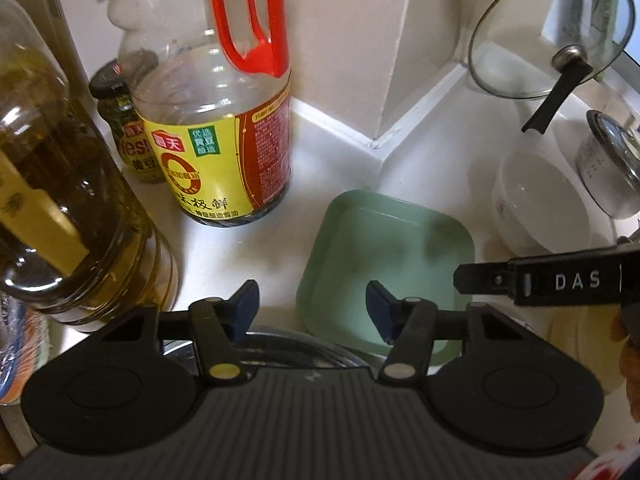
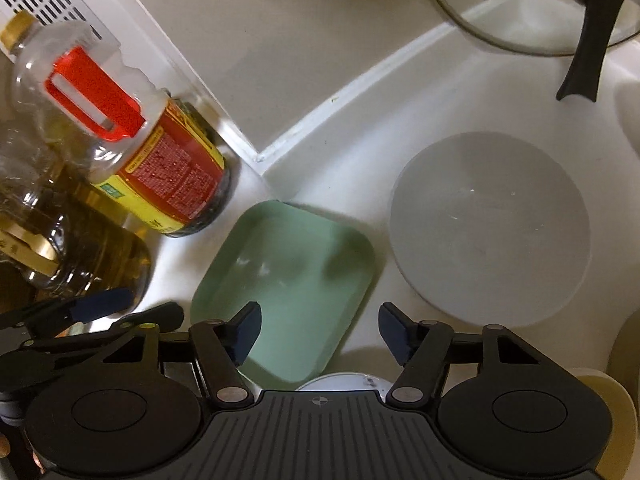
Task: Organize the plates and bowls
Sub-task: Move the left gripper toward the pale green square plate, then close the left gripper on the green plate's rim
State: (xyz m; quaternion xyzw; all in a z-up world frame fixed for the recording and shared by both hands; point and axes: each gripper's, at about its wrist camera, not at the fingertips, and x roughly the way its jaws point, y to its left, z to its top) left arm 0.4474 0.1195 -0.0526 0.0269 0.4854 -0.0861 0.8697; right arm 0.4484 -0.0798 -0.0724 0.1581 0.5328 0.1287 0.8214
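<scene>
A pale green square plate point(image 1: 384, 256) lies on the white counter; it also shows in the right wrist view point(image 2: 288, 272). A white bowl point(image 1: 540, 204) stands to its right and shows from above in the right wrist view point(image 2: 488, 228). My left gripper point(image 1: 312, 304) is open and empty over the plate's near left edge. My right gripper point(image 2: 320, 332) is open and empty above the plate's near right corner. Its finger shows in the left wrist view point(image 1: 532, 280). The left gripper's fingertips point(image 2: 100, 308) show at the left in the right wrist view.
A soy sauce bottle point(image 1: 216, 120) with a red handle, an oil bottle point(image 1: 64, 208) and a small jar point(image 1: 124, 136) stand at the left. A glass lid point(image 1: 552, 32) leans in the back corner. A metal pot point(image 1: 608, 172) is at the right. A white dish rim point(image 2: 344, 382) lies under my right gripper.
</scene>
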